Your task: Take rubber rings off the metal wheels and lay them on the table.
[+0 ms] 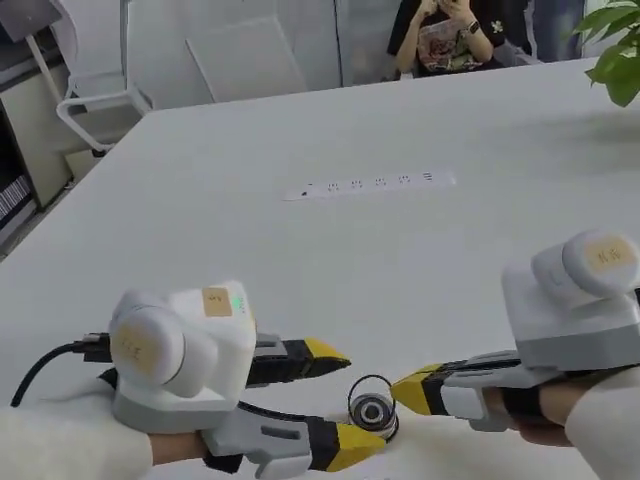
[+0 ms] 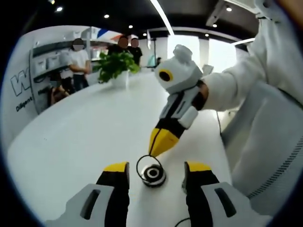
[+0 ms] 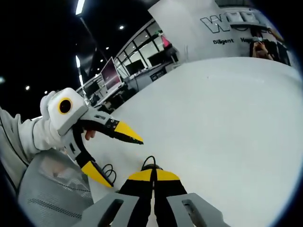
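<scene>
Metal wheel [image 1: 371, 411] lies flat on white table [image 1: 400, 260], near edge closest to person. Left gripper [image 1: 362, 397] released, jaws spread wide, one yellow tip on either side of wheel, not touching it. Right gripper [image 1: 405, 390] comes in from wheel's other side, jaws clenched on rubber ring [image 1: 371, 377]. Thin black ring stands up as loop from wheel's rim to pinched tips; lower part sits against wheel. Socket strip [image 1: 370, 184] on table well beyond wheel.
</scene>
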### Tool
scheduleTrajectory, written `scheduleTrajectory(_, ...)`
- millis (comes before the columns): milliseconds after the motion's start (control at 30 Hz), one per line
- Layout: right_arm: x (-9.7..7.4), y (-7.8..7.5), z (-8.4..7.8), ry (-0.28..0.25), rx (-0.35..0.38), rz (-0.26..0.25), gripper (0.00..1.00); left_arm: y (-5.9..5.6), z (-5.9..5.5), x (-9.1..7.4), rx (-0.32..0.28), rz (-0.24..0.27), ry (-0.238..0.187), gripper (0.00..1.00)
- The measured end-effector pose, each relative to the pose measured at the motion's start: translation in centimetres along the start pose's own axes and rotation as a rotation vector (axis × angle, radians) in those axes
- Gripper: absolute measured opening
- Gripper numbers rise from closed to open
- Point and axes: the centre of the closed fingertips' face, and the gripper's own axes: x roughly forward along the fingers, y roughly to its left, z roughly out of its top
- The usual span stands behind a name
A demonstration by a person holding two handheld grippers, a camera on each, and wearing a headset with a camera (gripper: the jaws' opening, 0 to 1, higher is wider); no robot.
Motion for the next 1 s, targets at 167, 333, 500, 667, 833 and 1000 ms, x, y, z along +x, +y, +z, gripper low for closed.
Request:
scheduleTrajectory(167,-0.3,0.3,0.2,0.001,-0.007,0.006,0.00,-0.2,1.4,-0.8,0.017,-0.020,-0.005,0.59)
scheduleTrajectory(333,-0.9,1.3,0.6,-0.015,-0.034,0.035,0.00,-0.3,3.2,-2.1,0.048,-0.015,-0.042,0.73)
scheduleTrajectory(500,-1.4,1.8,0.2,-0.004,-0.113,0.039,0.00,-0.6,3.8,-3.3,0.048,-0.011,-0.061,0.79)
scheduleTrajectory(667,-2.0,2.9,0.7,-0.019,-0.120,0.060,0.00,-1.0,3.8,-4.5,0.061,0.001,-0.055,0.83)
scheduleTrajectory(833,-2.3,3.5,1.3,-0.023,-0.111,0.056,0.00,-1.0,3.9,-6.3,0.071,0.033,-0.056,0.84)
scheduleTrajectory(1000,-2.7,5.4,1.5,-0.006,-0.151,0.135,0.00,-1.0,3.9,-8.3,0.075,0.056,-0.049,0.92)
